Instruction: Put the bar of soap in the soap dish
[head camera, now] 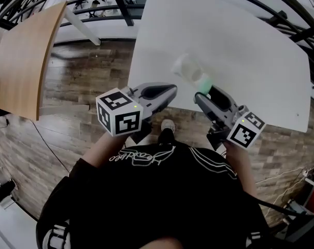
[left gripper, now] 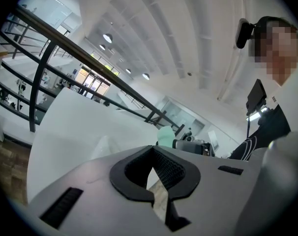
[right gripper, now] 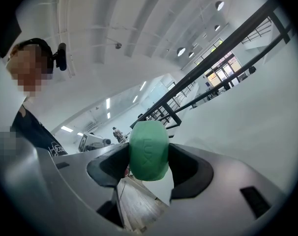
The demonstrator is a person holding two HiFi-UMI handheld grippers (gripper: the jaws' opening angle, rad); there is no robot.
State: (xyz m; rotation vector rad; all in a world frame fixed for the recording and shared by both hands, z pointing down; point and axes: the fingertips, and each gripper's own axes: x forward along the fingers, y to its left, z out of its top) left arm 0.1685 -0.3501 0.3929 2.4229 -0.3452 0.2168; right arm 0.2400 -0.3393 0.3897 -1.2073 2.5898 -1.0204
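**Head view:** The person in a black top stands at the near edge of a white table (head camera: 240,40) and holds one gripper in each hand. The right gripper (head camera: 203,90) points at the table's near edge with the green bar of soap (head camera: 205,81) at its tip. Just beyond the soap and slightly left, a pale translucent soap dish (head camera: 186,66) rests on the table. It looks blurred, and the soap is outside it, right beside its near rim. The left gripper (head camera: 168,91) sits to the left, level with the table's near edge and well clear of the dish. Plank flooring (head camera: 89,87) fills the space between the white table and a brown wooden tabletop (head camera: 22,61) far to the left.

**Left gripper view:** The jaws are drawn in to a thin slit with nothing between them. Through the slit only floor and table edge show. Past the jaws lies the white table, with the dish showing as a faint shape (left gripper: 103,146). Further right are the green soap (left gripper: 164,134) and the right gripper (left gripper: 191,144) that carries it.

**Right gripper view:** The two black pads clamp the rounded green soap (right gripper: 148,150) by its sides, and the bar stands on end between them. Flooring (right gripper: 139,205) shows under the jaws and the white table (right gripper: 267,117) rises to the right.
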